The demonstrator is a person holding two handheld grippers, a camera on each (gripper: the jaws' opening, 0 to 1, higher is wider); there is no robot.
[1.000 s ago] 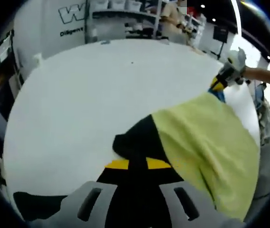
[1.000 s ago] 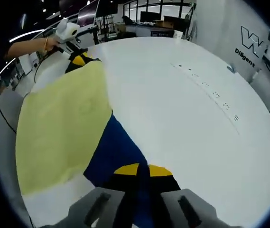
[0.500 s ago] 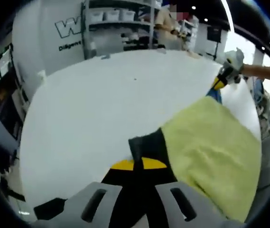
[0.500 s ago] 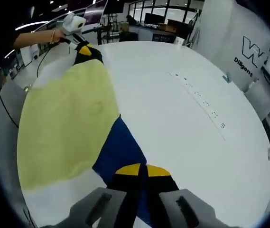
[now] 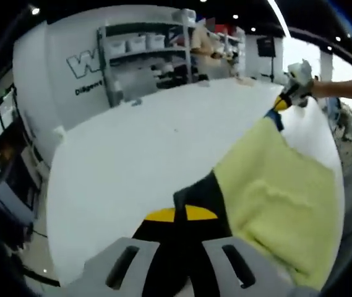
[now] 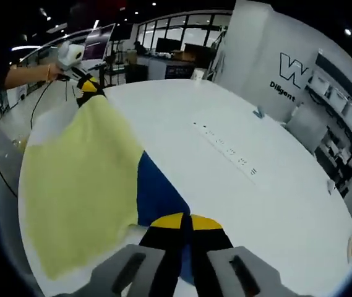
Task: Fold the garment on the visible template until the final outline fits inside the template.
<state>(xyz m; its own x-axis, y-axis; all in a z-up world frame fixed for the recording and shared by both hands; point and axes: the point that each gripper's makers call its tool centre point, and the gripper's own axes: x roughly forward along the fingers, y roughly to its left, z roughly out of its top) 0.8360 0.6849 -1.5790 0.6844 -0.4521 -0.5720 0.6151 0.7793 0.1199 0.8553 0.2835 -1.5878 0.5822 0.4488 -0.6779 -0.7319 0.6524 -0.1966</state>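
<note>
L gripper (image 5: 174,216): jaws pinched shut on dark corner of garment (image 5: 274,198). R gripper (image 6: 182,224): same, opp. corner. Yellow cloth hangs stretched between the two, long axis gripper-to-gripper, lifted over white table (image 6: 274,204). Template: can't tell.

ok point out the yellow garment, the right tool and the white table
yellow garment (image 6: 77,167), right gripper view, middle of the yellow panel
right tool (image 6: 185,247), right gripper view, between its fingertips
white table (image 5: 132,148), left gripper view, bare top
</note>
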